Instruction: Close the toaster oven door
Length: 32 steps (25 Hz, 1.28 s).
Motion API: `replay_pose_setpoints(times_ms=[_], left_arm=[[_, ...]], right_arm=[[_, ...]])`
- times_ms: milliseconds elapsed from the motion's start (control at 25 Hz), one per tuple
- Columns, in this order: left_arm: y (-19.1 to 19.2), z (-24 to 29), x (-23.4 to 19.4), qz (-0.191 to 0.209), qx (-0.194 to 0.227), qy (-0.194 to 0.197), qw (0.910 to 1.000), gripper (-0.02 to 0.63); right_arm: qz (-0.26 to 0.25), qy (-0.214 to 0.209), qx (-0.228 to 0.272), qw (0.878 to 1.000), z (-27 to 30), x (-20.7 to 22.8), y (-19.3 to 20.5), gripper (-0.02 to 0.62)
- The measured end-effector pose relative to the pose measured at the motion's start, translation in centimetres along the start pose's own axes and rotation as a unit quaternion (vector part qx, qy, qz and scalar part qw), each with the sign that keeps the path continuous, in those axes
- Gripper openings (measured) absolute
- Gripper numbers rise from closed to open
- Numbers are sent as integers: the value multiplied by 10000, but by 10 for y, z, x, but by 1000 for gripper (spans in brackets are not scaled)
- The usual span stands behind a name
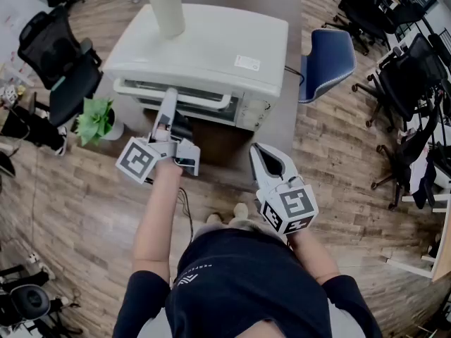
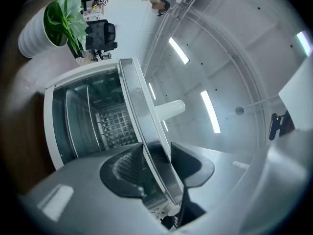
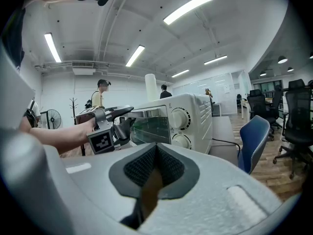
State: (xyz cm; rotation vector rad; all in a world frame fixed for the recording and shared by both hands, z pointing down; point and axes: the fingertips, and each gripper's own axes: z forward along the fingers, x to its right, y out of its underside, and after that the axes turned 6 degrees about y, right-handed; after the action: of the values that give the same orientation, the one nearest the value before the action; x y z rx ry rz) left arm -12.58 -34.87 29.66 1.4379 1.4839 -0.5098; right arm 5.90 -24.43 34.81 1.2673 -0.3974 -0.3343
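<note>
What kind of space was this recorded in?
Likely an open-plan office or lab: black office chairs on a wood floor, and long ceiling strip lights overhead.

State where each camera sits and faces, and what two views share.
Head view: on the head, steeply down at the toaster oven; forearms, left gripper, right gripper show.
Left gripper view: along its own open jaws, straddling the door handle.
Right gripper view: over its shut jaws toward the oven front.
Head and right gripper views share the left gripper.
</note>
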Motion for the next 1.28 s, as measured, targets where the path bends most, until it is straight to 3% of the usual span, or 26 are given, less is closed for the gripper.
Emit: replay_pose_setpoints(times_ms=[360,600,720,880,1080,1280], left_arm=[[0,-31,8,97,-104,-113,9998,141],[9,-53,14,543,-463,-376,9967,82],[15,-66,10,985,-704,-673,9904,48],[23,-75,11,1860,-1206,-953,9705,-1],[35,-75,27,2870,-1605,-949,9396,-2],[43,-80,31,3965,-1940,-1185,8895,-2]], right_arm=[[22,35,63,10000,-6,-7,-2,3],[33,49,89,9999,-11,-9,-2,3],[22,63,85,9999,-14,-10,-1,3],[50,90,70,9999,-15,-9,1,3],[68,115,34,9999,-18,-9,4,3],[100,137,29,9999,-22,-8,5,3]])
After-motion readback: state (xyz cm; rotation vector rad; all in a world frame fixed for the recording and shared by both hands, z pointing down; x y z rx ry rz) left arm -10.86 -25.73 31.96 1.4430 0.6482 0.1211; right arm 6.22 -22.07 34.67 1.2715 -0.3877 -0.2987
